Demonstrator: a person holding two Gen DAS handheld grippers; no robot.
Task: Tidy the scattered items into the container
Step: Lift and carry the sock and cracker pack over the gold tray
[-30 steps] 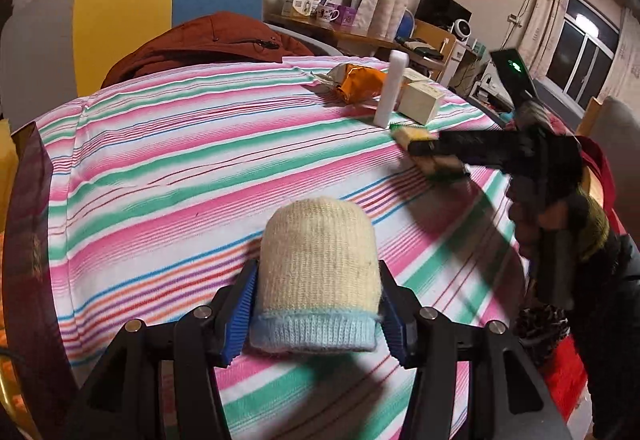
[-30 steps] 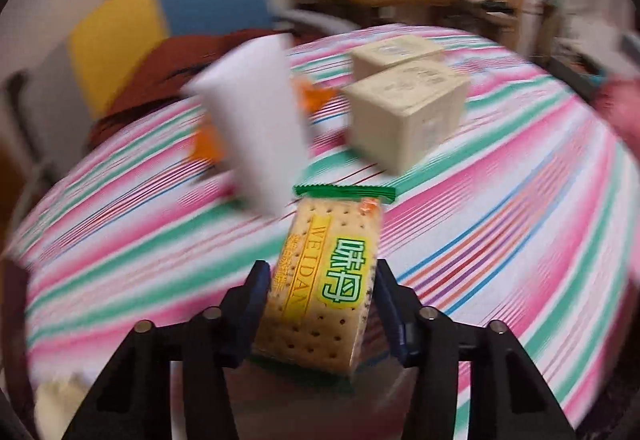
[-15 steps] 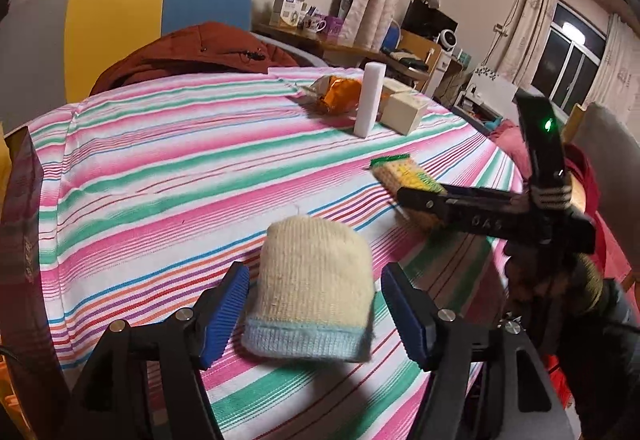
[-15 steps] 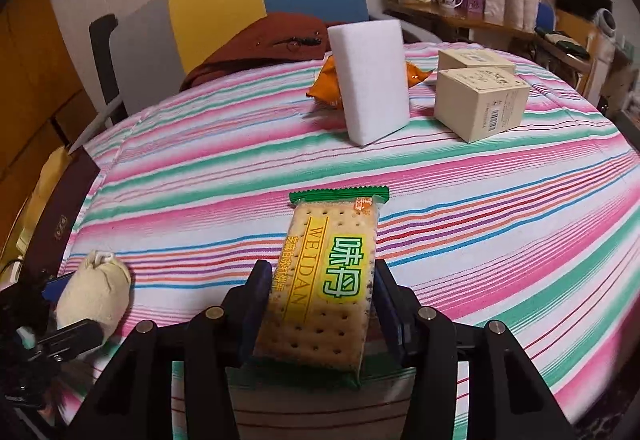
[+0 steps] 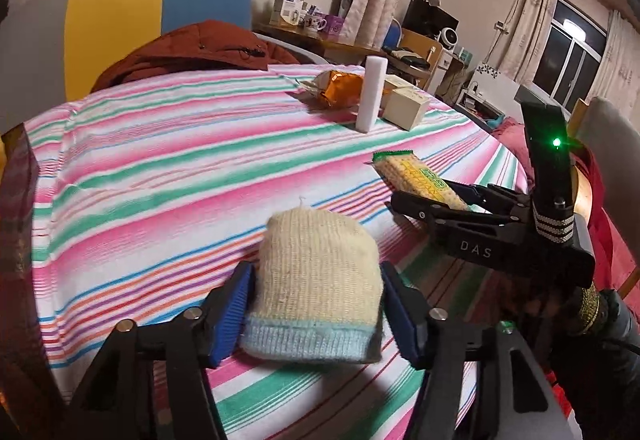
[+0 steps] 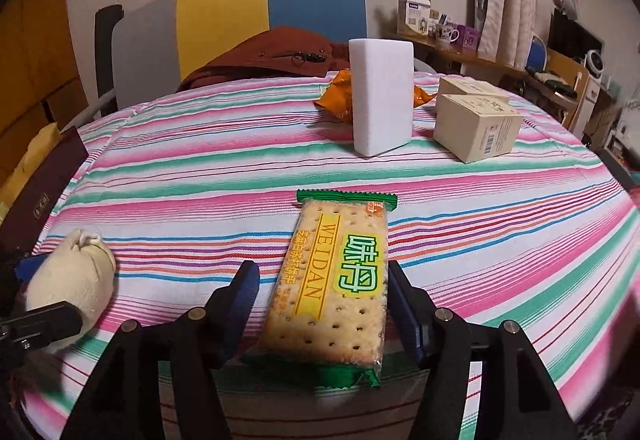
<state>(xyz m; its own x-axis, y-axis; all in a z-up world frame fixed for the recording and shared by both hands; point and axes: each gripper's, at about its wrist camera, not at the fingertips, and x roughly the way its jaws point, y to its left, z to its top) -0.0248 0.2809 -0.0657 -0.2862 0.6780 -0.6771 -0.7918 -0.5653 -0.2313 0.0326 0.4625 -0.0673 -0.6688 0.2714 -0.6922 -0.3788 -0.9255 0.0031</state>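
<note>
A rolled cream sock with a pale blue cuff (image 5: 320,268) lies on the striped tablecloth (image 5: 160,167). My left gripper (image 5: 318,300) is closing on it, and both blue pads touch its sides. The same sock (image 6: 72,276) shows at the lower left of the right wrist view. A packet of crackers (image 6: 340,280) lies flat on the cloth between the jaws of my right gripper (image 6: 320,292). Those jaws are opening: the left pad stands clear of the packet, the right pad is at its edge. From the left wrist view, the right gripper (image 5: 436,195) sits over the cracker packet (image 5: 412,175).
At the far side stand a white foam block (image 6: 382,95), two beige cartons (image 6: 476,127) and an orange snack bag (image 6: 336,95). A red-brown jacket (image 6: 280,55) hangs on the chair behind. A dark brown flat thing (image 6: 40,191) sits at the table's left edge. A gloved hand (image 5: 580,300) holds the right gripper.
The right gripper brought the crackers away from the white block toward the near edge and loosened its jaws. The left jaws widened around the sock, then closed in again.
</note>
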